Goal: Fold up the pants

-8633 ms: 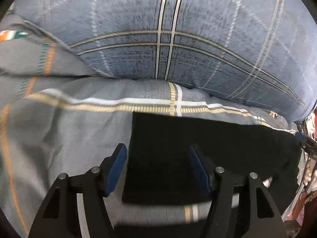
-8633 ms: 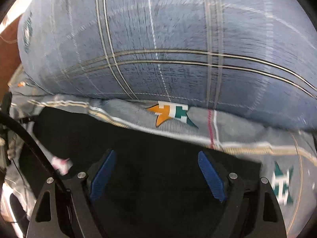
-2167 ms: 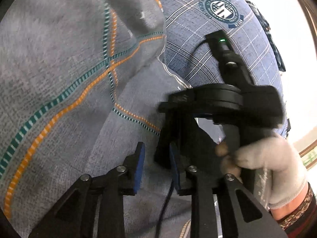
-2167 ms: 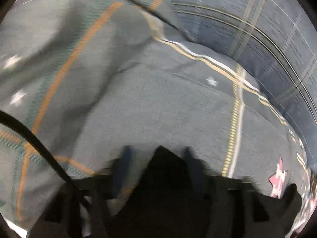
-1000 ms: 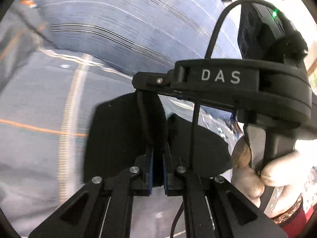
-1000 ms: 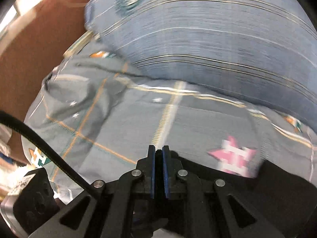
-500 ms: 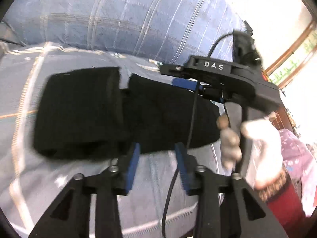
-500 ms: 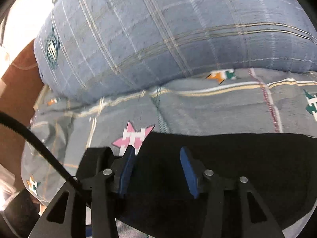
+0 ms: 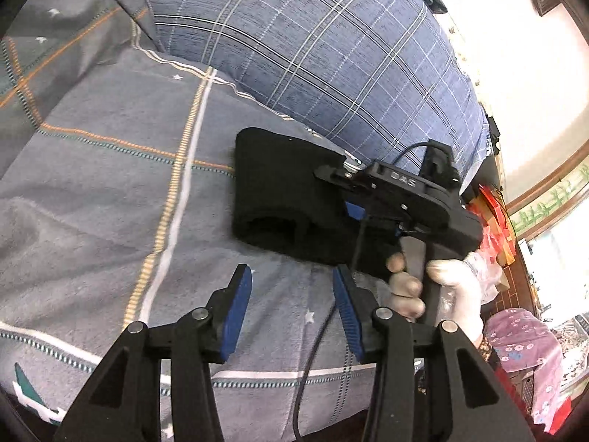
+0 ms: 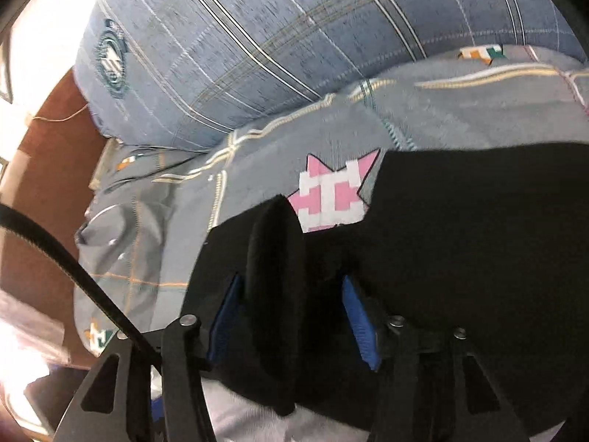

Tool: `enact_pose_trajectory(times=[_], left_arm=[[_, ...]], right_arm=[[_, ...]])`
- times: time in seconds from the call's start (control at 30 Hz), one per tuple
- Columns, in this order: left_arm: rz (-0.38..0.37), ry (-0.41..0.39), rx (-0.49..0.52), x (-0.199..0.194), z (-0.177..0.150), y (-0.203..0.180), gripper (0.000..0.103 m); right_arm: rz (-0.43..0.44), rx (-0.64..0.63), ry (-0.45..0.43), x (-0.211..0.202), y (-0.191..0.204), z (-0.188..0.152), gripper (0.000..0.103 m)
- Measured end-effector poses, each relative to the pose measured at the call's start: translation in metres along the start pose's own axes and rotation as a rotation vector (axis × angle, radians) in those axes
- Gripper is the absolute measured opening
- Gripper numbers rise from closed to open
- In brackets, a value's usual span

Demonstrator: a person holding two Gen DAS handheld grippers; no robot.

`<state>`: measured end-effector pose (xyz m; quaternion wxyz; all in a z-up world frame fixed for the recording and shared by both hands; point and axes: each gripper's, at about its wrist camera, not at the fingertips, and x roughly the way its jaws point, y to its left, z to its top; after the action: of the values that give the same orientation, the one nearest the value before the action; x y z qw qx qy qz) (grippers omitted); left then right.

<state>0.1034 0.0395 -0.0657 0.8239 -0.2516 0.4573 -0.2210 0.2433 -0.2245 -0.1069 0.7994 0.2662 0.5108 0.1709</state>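
The black pants [image 9: 279, 191] lie folded into a thick bundle on the grey patterned bedspread [image 9: 110, 191]. My left gripper [image 9: 291, 309] is open and empty, held just short of the bundle's near edge. My right gripper [image 9: 353, 199] reaches over the bundle's right end in the left wrist view, held by a gloved hand [image 9: 441, 287]. In the right wrist view the right gripper [image 10: 294, 316] is open, with a fold of the pants [image 10: 460, 228] standing between its blue pads [image 10: 359, 316].
A large blue plaid pillow [image 9: 331, 48] lies behind the pants and also shows in the right wrist view [image 10: 294, 37]. A brown wooden headboard [image 10: 48, 169] is at the left. A pink floral cloth [image 9: 522, 346] lies beyond the bed's right edge.
Both grippers went from shut on the pants a second ago to open. The left gripper has drawn back from the bundle. The right gripper has stayed at the pants' end.
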Motion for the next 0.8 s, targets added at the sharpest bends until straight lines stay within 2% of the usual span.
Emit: enact_pose_trajectory(times=[0.07,0.1,0.13,0.17,0.27,0.33,0.47,0.57,0.7,0.8], left_arm=[[0.005,-0.008,0.002,-0.005,-0.003,0.001,0.044],[0.008,-0.009,0.002,-0.006,-0.004,0.002,0.044],[0.011,-0.009,0.001,-0.007,-0.004,0.004,0.044],[0.012,-0.008,-0.001,-0.007,-0.005,0.003,0.044],[0.015,-0.009,-0.003,-0.009,-0.004,0.004,0.044],[0.019,-0.011,0.000,-0.010,-0.003,0.003,0.044],[0.019,-0.015,0.005,-0.010,0.002,0.000,0.045],[0.031,-0.008,0.023,-0.003,0.008,-0.006,0.045],[0.062,0.001,0.079,0.015,0.017,-0.029,0.045],[0.071,0.007,0.091,0.034,0.029,-0.043,0.045]], right_arm=[[0.010,0.012,-0.026,0.006,0.004,-0.002,0.063],[0.019,0.008,-0.028,0.007,0.006,-0.002,0.057],[0.040,0.003,-0.013,0.010,0.009,-0.003,0.026],[0.067,0.004,0.013,0.015,0.011,-0.004,0.013],[0.056,-0.053,-0.008,0.006,0.026,-0.008,0.013],[0.083,-0.060,-0.028,-0.007,0.032,-0.010,0.013],[0.102,-0.054,-0.067,-0.039,0.023,-0.011,0.013],[0.020,-0.072,-0.103,-0.053,0.006,-0.013,0.013],[-0.062,-0.032,-0.100,-0.047,-0.025,-0.017,0.013],[-0.057,-0.011,-0.088,-0.039,-0.038,-0.021,0.014]])
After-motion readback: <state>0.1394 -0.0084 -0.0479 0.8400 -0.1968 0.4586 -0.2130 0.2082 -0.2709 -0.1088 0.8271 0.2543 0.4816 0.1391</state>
